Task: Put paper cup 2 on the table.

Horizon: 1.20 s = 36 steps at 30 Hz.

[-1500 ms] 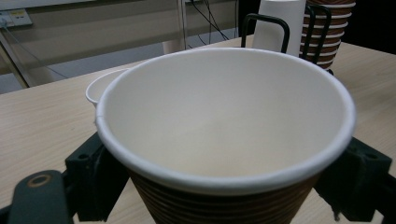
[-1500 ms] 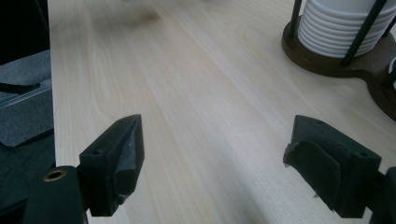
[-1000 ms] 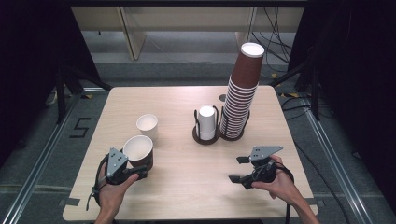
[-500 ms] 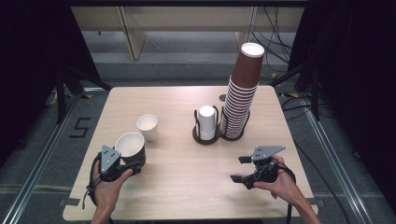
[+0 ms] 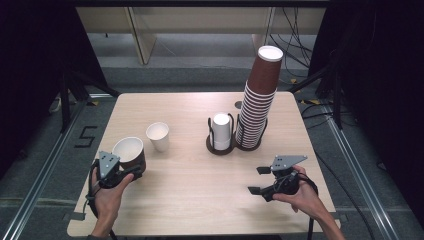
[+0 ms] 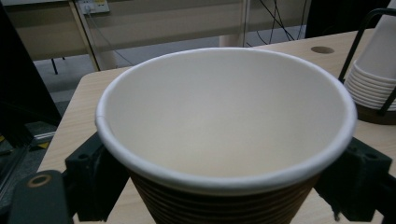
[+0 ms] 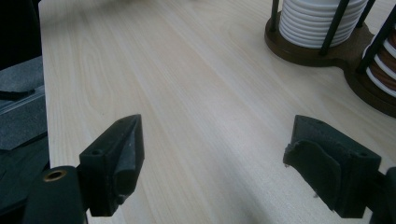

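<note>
Left claw (image 5: 131, 170): clamped on a brown cup (image 5: 129, 152), jaws on either side of its ribbed wall just under the white rim; cup upright, mouth open, empty inside. Cup sits at the desk's near-left, just beside a small white cup (image 5: 158, 136) standing free farther in.

Right claw (image 5: 256, 180): jaws wide apart, nothing between them, hovering low over bare desk at the near-right, pointed toward the middle.

Step in hand, as I read it: one brown cup has been separated out and is being carried or set on the left side. Next move likely calls for seating the cup flat on the wood, then spreading the jaws without tipping it; thin paper wall could buckle if squeezed harder.

Farther out: a dark double holder (image 5: 220, 146) mid-desk, with a short stack of white cups (image 5: 221, 129) in one ring and a tall, leaning stack of brown cups (image 5: 257, 100) in the other.

Desk (image 5: 200, 190): pale wood grain, clean. Room: dim, grey floor, cables behind, pale furniture at the far side.
</note>
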### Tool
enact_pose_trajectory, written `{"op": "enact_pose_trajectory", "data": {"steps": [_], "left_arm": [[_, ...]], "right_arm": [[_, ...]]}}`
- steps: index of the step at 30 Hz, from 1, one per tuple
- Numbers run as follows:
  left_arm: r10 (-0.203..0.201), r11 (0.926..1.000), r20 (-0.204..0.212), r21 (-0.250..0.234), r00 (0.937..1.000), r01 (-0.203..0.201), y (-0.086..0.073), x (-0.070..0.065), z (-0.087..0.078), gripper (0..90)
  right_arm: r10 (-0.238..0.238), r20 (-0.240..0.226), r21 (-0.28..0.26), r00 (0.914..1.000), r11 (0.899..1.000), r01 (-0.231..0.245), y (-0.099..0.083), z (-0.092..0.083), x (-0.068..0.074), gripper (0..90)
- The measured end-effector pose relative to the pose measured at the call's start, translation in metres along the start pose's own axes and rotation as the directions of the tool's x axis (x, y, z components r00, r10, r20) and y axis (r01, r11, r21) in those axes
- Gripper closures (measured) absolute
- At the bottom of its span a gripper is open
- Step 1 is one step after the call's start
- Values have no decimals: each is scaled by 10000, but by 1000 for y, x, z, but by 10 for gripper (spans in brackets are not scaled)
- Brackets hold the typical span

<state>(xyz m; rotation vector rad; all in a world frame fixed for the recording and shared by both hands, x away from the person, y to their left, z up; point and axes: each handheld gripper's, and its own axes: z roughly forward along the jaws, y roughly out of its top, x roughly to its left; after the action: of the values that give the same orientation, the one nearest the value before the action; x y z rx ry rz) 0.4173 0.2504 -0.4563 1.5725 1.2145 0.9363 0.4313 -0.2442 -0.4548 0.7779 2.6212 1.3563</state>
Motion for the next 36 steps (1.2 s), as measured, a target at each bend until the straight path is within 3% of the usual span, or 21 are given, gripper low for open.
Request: {"op": "enact_pose_trajectory", "data": {"steps": [19,22,31,36], "left_arm": [[-19,10000,-433,27,9991,20,5,19,27,135],[-24,10000,-509,48,9987,27,6,20,32,134],[-180,9998,-726,66,9972,186,2,28,47,134],[-98,10000,-732,4,9973,99,7,28,54,133]], "right_arm": [[-50,-29,125,10000,9999,50,-2,1,-3,192],[-232,-20,84,9997,9997,232,-1,1,-4,192],[59,-18,77,10000,10000,-58,-3,-2,-4,192],[-47,7,59,10000,10000,47,-4,-3,-5,192]]}}
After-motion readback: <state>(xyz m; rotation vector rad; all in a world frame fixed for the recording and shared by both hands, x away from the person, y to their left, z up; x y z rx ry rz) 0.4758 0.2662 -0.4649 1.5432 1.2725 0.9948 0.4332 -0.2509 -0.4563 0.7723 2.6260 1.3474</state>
